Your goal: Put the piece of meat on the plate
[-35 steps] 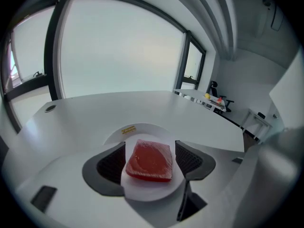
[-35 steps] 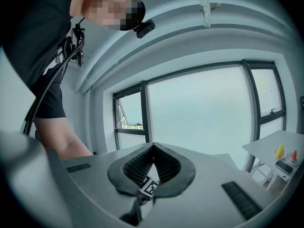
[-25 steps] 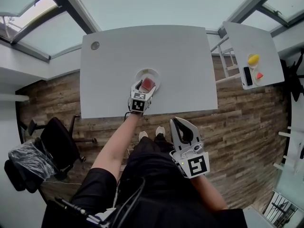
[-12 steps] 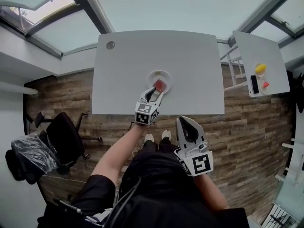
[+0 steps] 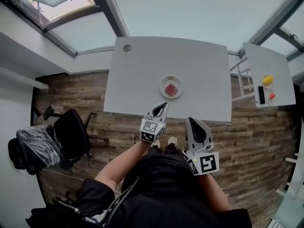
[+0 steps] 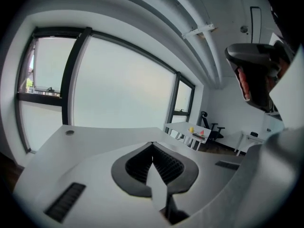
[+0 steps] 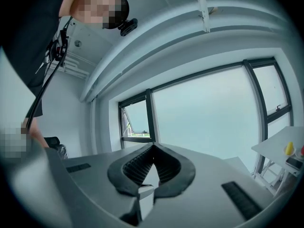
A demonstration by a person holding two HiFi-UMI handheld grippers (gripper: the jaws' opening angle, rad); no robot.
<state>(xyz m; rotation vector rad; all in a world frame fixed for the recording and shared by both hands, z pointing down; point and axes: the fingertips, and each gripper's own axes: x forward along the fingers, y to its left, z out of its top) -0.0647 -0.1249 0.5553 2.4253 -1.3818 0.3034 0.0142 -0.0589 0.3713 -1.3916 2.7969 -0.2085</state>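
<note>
A red piece of meat (image 5: 171,89) lies on the small white plate (image 5: 177,82) near the front middle of the grey table (image 5: 142,70). My left gripper (image 5: 164,105) hovers at the table's front edge, short of the plate, with its jaws shut on nothing. In the left gripper view its dark pads (image 6: 167,167) meet at the tips, and the plate is hidden. My right gripper (image 5: 194,121) is held close to the person's body, off the table, shut and empty, with its pads (image 7: 142,167) together.
A second grey table (image 5: 266,75) at the right carries a yellow object (image 5: 268,80), a red object (image 5: 271,96) and a dark phone-like item (image 5: 261,95). A black office chair (image 5: 71,132) stands on the wooden floor at the left. A round grommet (image 5: 127,48) marks the table's far left corner.
The left gripper was open around the meat at the plate; it has pulled back toward the person and shut. The meat stays on the plate. The right gripper has hardly moved.
</note>
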